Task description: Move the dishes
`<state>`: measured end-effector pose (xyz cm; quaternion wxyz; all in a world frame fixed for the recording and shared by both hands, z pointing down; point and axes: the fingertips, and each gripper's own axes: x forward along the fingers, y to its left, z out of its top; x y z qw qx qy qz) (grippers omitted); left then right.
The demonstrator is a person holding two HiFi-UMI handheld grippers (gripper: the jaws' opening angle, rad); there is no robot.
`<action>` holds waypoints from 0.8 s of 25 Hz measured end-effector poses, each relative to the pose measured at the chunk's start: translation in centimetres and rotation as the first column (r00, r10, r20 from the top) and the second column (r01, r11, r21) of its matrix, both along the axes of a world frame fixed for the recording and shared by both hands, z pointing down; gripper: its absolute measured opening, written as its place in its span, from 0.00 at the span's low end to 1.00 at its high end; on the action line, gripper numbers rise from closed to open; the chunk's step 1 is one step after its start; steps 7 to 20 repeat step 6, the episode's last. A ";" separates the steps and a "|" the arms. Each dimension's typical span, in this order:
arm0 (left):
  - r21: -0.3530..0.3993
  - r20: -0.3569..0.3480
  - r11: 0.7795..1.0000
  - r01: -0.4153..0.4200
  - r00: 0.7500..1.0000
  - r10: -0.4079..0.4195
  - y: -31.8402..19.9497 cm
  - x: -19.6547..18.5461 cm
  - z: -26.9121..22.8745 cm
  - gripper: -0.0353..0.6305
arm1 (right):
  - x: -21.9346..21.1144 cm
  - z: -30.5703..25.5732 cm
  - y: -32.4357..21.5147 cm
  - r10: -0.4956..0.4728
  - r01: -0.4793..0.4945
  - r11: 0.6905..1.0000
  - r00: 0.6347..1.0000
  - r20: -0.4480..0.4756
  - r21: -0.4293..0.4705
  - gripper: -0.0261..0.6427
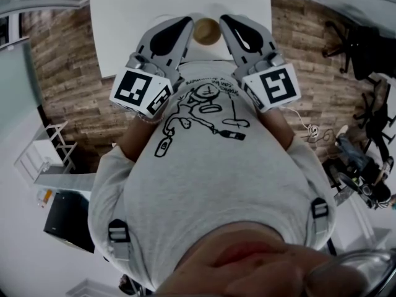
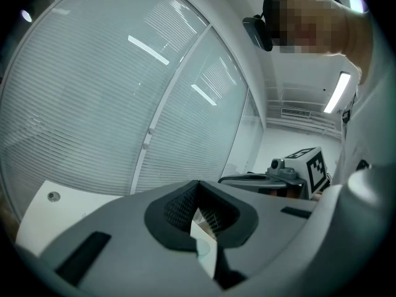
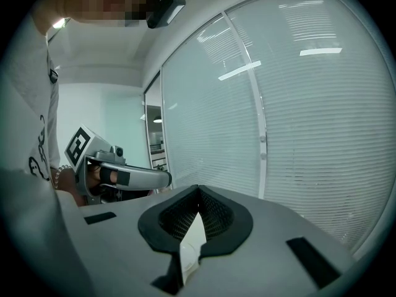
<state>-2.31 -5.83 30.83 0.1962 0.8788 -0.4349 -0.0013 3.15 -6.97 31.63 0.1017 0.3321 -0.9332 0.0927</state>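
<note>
a: looking down past our grey t-shirt [image 1: 223, 184], what lies under us?
b: a white table [image 1: 136, 17] straight ahead, standing on a wood-plank floor [image 1: 68, 67]. black chairs [image 1: 352, 42] stand off to the right, a white rack [image 1: 43, 156] off to the left.
a: and the dish?
b: one brown round dish [image 1: 206, 31] sits on the table, close in front of our chest, between the tips of the two tools.
a: are we holding it?
b: no. the left gripper [image 1: 187, 23] has its jaws pressed together with nothing in them, and the right gripper [image 1: 226, 20] is the same. only a thin white sliver shows through each gap. we cannot tell whether either tip touches the dish.
a: what do the gripper views give us of the room?
b: a glass wall [image 2: 93, 104] lined with horizontal blinds [image 3: 309, 135], strip lights mirrored in it, and white walls beyond. each tool sees the other one beside it.
</note>
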 end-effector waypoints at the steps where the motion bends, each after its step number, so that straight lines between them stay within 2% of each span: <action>1: 0.000 0.001 1.000 -0.001 1.000 0.001 0.0 0.0 0.0 0.06 | -0.1 0.0 0.0 -0.001 0.001 1.000 1.000 -0.001 0.001 0.09; 20: 0.003 0.005 1.000 -0.002 1.000 0.002 0.2 -0.4 -0.1 0.06 | -0.5 0.1 0.4 -0.009 0.008 1.000 1.000 -0.013 -0.007 0.09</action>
